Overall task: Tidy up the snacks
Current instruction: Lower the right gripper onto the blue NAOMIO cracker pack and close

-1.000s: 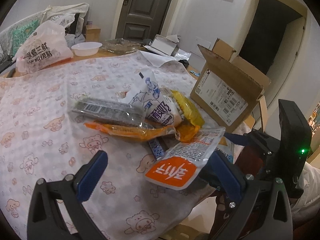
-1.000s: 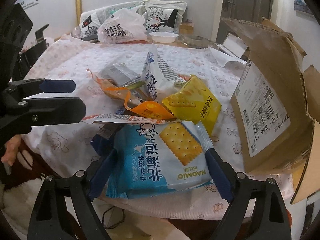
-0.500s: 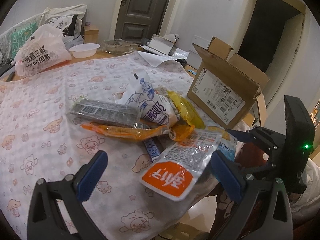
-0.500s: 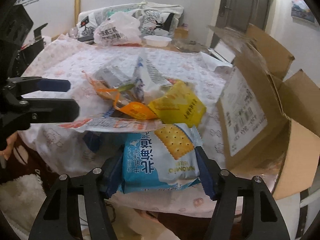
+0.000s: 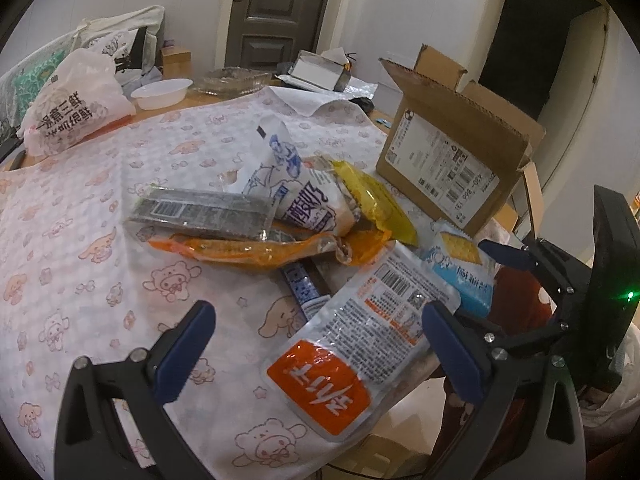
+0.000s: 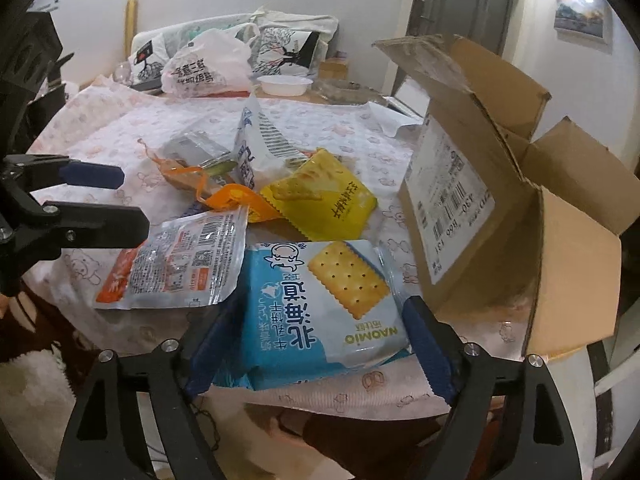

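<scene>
Two hand-held tools work a heap of snacks at the near edge of a counter spread with a cartoon-print cloth. The right tool has its blue pads pressed against both sides of a pale blue cracker pack, apparently gripping it at the counter's edge, while the left tool stands wide apart, its right finger just beside a silver-and-orange pouch that juts over the edge. The remaining snacks, a yellow cracker pack, a white-and-blue bag, a dark flat packet and an orange wrapper, lie piled mid-counter, with an open cardboard box standing to the right of the heap. The step in hand appears to be carrying the blue pack toward that box. Done well, the grip would stay firm but not crushing, since crackers break easily; the pack would be lifted clear of the pouch overlapping its left edge before swinging right, and raised above the box's upright flaps so it drops in flat. The overhanging pouch could slide off the counter if nudged.
</scene>
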Motion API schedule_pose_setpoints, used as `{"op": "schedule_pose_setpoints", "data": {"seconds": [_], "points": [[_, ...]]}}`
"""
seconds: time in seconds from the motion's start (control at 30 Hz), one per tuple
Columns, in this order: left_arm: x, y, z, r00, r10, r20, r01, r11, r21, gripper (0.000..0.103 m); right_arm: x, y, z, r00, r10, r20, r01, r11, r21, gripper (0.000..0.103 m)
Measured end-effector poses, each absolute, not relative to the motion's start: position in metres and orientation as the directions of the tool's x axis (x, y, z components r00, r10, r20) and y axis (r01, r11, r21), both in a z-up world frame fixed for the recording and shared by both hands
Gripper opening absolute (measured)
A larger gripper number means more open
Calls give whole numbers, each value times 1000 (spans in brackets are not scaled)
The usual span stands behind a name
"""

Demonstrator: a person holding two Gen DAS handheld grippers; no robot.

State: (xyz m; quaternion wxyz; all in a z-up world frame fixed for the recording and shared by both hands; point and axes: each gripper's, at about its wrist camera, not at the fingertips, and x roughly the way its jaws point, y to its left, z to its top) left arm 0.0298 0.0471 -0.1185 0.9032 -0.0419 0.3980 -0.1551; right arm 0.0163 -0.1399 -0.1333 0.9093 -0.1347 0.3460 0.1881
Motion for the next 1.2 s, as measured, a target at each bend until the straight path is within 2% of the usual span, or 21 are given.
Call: {"op": "schedule_pose_setpoints", "data": {"seconds": [0.33,0.47,0.57,0.8,0.97,1.13,1.2], "points": [[34,49,-123,631,-298,-716,228,954,-196,102,7,-137,-132,736,206,-645,-385,911,-147,81],[34,50,-121,635,-300,-712,227,953,-200,102,6,-144,-132,739,214,-639,-371,921,-120,85],[32,49,-120,636,-306,-708,233,951,-202,102,12,-145,-137,727,216,-652,-372,922,-109,95],[33,45,-114,628,-341,-700,253,939,-231,102,32,-156,-144,698,287,-656,-378,926,3,99],[36,37,-106,616,-402,-678,288,915,-281,102,33,-155,-145,694,294,-657,-383,924,9,102],[42,28,-102,603,-420,-679,304,907,-291,102,44,-166,-153,642,356,-678,-363,921,140,102],[43,26,-103,599,-420,-682,306,907,-290,102,44,-167,-154,651,365,-665,-369,918,142,101]]}}
